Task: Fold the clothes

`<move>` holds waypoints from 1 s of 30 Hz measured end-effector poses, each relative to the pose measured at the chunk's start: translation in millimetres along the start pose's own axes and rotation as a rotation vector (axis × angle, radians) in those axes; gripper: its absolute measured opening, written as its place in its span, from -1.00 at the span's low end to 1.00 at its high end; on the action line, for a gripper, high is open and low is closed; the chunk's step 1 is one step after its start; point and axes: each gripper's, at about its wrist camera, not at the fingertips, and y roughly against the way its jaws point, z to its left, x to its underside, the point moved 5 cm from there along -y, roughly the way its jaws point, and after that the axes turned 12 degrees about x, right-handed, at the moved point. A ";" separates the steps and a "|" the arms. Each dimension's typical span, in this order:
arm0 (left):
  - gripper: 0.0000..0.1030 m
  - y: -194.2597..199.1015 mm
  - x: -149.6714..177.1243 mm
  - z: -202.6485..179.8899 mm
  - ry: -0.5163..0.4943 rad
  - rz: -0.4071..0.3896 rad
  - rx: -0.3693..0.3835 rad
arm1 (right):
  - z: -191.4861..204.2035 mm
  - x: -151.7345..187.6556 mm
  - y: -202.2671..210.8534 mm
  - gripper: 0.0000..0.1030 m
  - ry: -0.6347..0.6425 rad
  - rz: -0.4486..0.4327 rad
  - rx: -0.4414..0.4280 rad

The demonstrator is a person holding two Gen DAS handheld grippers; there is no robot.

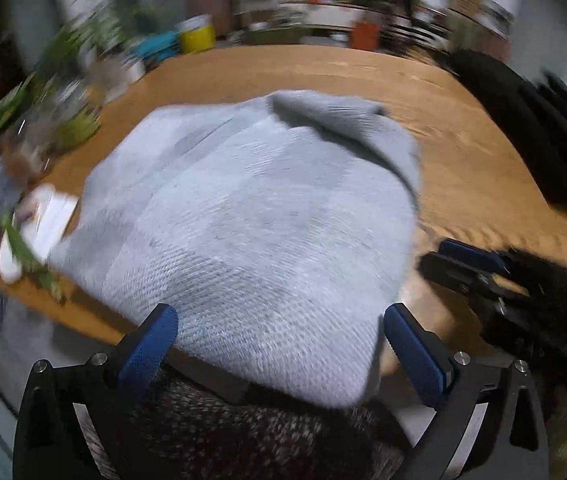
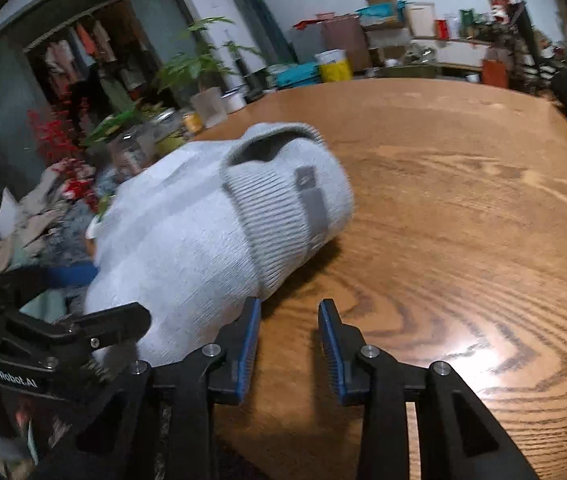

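Note:
A light grey-blue knit sweater [image 1: 251,220] lies folded into a thick bundle on the round wooden table [image 1: 463,152]. My left gripper [image 1: 283,344] stands wide open over the table's near edge, and the sweater's near end lies between its blue pads [image 1: 151,344] without being pinched. The right wrist view shows the same sweater [image 2: 187,232], its ribbed hem and grey label turned toward the table [image 2: 443,220]. Just right of the bundle, my right gripper [image 2: 291,344] hovers over bare wood, narrowly open with nothing between its pads. Each gripper shows in the other's view: right gripper [image 1: 437,254], left gripper [image 2: 121,292].
Potted plants [image 2: 195,64], jars and a yellow tub [image 2: 335,66] crowd the table's far left side. A white object [image 1: 43,220] lies beside the sweater on the left. Dark chairs [image 1: 523,112] stand at the right. Bare wood spreads right of the sweater. A dark speckled garment [image 1: 243,436] is below my left gripper.

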 end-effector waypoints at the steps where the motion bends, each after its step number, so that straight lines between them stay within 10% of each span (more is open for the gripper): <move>1: 0.97 3.7 1.4 -3.1 -0.057 0.002 0.002 | 1.8 1.5 0.5 -0.33 -0.005 0.014 -0.037; 9: 0.97 29.2 12.1 12.1 -0.204 -0.044 -0.058 | 9.6 5.3 -20.5 0.28 -0.308 0.204 -0.407; 15: 0.97 39.4 15.9 2.6 -0.341 -0.159 0.026 | 31.8 2.1 -40.7 0.57 -0.346 0.255 -0.459; 19: 0.97 50.0 29.6 -21.7 -0.558 -0.193 -0.013 | 31.7 -6.8 -47.9 0.11 -0.428 0.294 -0.475; 25: 0.99 52.0 52.0 -52.0 -0.872 -0.228 -0.128 | 53.4 -40.7 -20.6 0.00 -0.405 0.268 -0.545; 30: 0.99 37.6 34.2 -36.9 -0.829 -0.228 -0.311 | 89.4 -65.9 -16.8 -0.03 -0.310 0.275 -0.561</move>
